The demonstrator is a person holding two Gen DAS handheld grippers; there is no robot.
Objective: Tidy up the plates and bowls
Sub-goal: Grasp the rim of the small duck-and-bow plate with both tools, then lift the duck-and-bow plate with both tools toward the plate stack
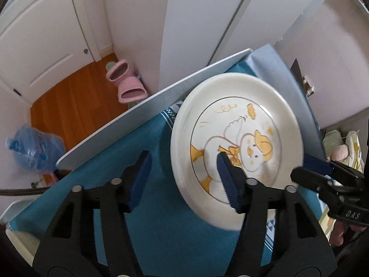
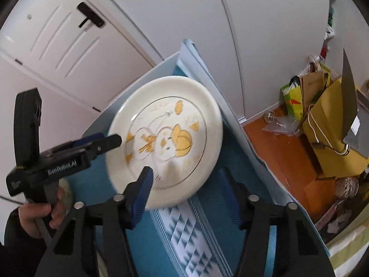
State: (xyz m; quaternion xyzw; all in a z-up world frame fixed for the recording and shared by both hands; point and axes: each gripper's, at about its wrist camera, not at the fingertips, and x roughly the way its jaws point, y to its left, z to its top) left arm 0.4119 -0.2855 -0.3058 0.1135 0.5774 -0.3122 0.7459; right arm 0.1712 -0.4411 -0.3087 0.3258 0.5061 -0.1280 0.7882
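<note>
Both fisheye views look steeply down along their own tool's fingers, from close above the table (image 1: 120, 124). The left wrist view faces the plate (image 1: 237, 147) from its left, the right wrist view from its right. They share the plate and the blue cloth (image 2: 203, 230).

1 plate (image 1: 237, 124), 2 tools, 2 pink slippers (image 1: 125, 80)

Bright, even daylight; motion blur, fisheye-warped edges
</note>
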